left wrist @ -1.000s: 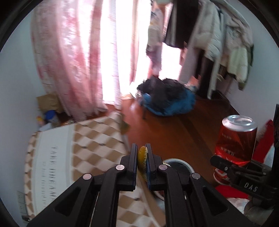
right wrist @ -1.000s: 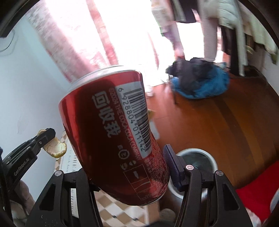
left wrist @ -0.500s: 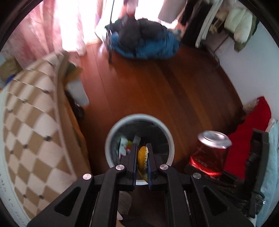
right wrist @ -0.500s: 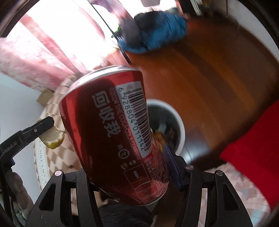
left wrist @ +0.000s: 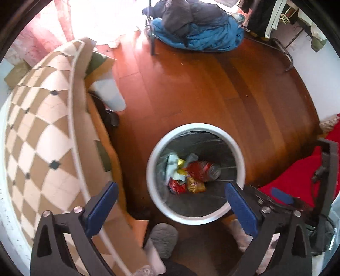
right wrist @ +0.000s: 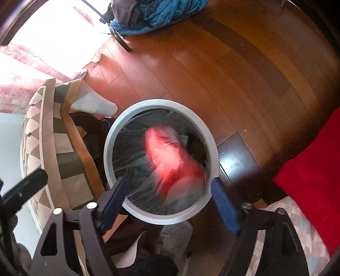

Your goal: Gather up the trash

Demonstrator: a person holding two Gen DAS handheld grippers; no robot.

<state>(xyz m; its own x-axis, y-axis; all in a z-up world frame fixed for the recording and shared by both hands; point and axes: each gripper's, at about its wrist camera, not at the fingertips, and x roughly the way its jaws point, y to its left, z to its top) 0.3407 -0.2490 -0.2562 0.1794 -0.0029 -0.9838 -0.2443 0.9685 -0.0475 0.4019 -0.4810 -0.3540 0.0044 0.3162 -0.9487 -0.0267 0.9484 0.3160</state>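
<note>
A home bedroom: wooden floor (left wrist: 201,89), pink curtains (left wrist: 31,40), heaped clothes (left wrist: 195,27).

One round trash bin (left wrist: 238,146); one red soda can (left wrist: 205,169) inside it (wrappers beside it too jumbled to count); two grippers.

Both wrist cameras are looking steeply down, close above the white-rimmed bin (left wrist: 238,146) (right wrist: 161,220). Left view is sitting slightly higher. Both are sharing the bin, wood floor (left wrist: 212,85) (right wrist: 212,70) and blue bedding (left wrist: 201,40) (right wrist: 157,12).
</note>
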